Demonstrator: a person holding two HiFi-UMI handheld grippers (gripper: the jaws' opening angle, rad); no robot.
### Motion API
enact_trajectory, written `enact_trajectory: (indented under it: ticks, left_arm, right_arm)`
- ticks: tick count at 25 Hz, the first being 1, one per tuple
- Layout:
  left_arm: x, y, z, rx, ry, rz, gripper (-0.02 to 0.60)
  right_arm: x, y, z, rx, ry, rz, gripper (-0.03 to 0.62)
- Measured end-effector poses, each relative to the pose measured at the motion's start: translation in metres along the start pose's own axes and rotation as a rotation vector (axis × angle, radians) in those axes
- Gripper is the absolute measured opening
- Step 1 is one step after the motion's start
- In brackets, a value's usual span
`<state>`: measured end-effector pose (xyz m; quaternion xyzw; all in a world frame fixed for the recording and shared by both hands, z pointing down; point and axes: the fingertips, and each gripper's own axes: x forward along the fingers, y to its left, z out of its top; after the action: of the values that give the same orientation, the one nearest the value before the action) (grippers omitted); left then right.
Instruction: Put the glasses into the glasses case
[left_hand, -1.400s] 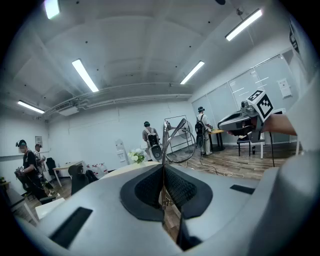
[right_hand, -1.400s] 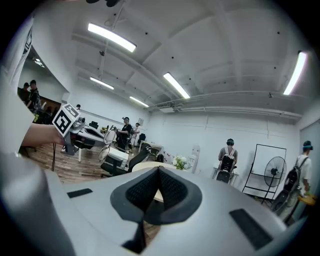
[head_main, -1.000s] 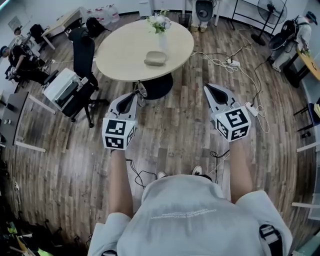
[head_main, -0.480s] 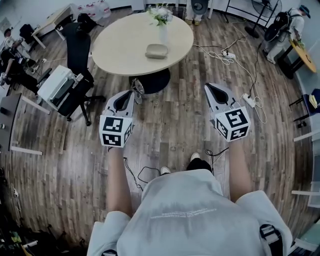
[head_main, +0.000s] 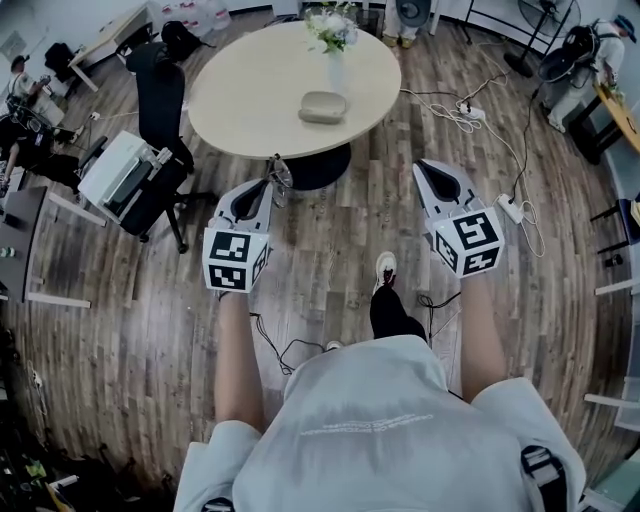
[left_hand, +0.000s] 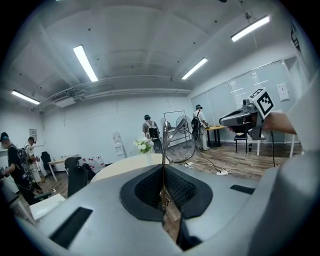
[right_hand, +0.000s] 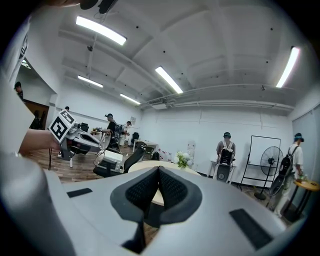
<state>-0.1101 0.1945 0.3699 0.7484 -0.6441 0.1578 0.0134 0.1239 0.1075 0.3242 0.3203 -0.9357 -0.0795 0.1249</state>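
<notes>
On the wooden floor (head_main: 330, 250) stands a round table (head_main: 250, 100) with a pale tabletop, and a black office chair (head_main: 160, 85) sits at its left edge. A person's two arms reach towards the table, each holding a gripper over the floor, short of the tabletop's near edge. The left gripper (head_main: 266, 187) has its jaws pressed together on the glasses (head_main: 281, 181), pinching a thin part of the frame between the black pads. One round lens stands up past the fingertips, in the air just outside the near edge and not over the tabletop. The right gripper (head_main: 428, 172) is level with it and well apart to the right; its pads meet with nothing between them. The glasses case (head_main: 322, 107), greyish and closed, lies flat on the tabletop a little nearer the near edge than the middle. A vase of white flowers (head_main: 335, 40) stands close to the far edge, beyond the case. Cables and a power strip (head_main: 470, 113) trail over the floor beyond the table's right edge.
</notes>
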Motion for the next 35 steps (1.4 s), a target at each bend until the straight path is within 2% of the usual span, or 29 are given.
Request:
enact_trajectory:
  ticks: [6, 9, 14, 19, 26, 35]
  left_arm:
    - [0.079, 0.015, 0.011, 0.013, 0.03, 0.021, 0.017]
    - [0.12, 0.019, 0.024, -0.004, 0.046, 0.034, 0.017]
    - [0.18, 0.026, 0.038, -0.019, 0.089, 0.057, 0.017]
    - [0.228, 0.038, 0.043, -0.031, 0.123, 0.081, 0.017]
    - [0.282, 0.047, 0.04, -0.05, 0.172, 0.102, 0.017]
    - [0.334, 0.065, 0.03, 0.008, 0.246, 0.115, 0.017]
  right_arm:
    - [0.071, -0.065, -0.013, 0.017, -0.028, 0.047, 0.002]
    - [0.108, -0.103, -0.015, 0.046, -0.035, 0.077, 0.002]
    - [0.158, -0.148, -0.014, 0.033, -0.037, 0.13, 0.002]
    - [0.197, -0.178, -0.031, 0.016, 0.001, 0.17, 0.002]
    - [0.239, -0.213, -0.052, 0.046, 0.034, 0.208, 0.002]
    - [0.291, -0.232, -0.071, 0.063, 0.049, 0.273, 0.002]
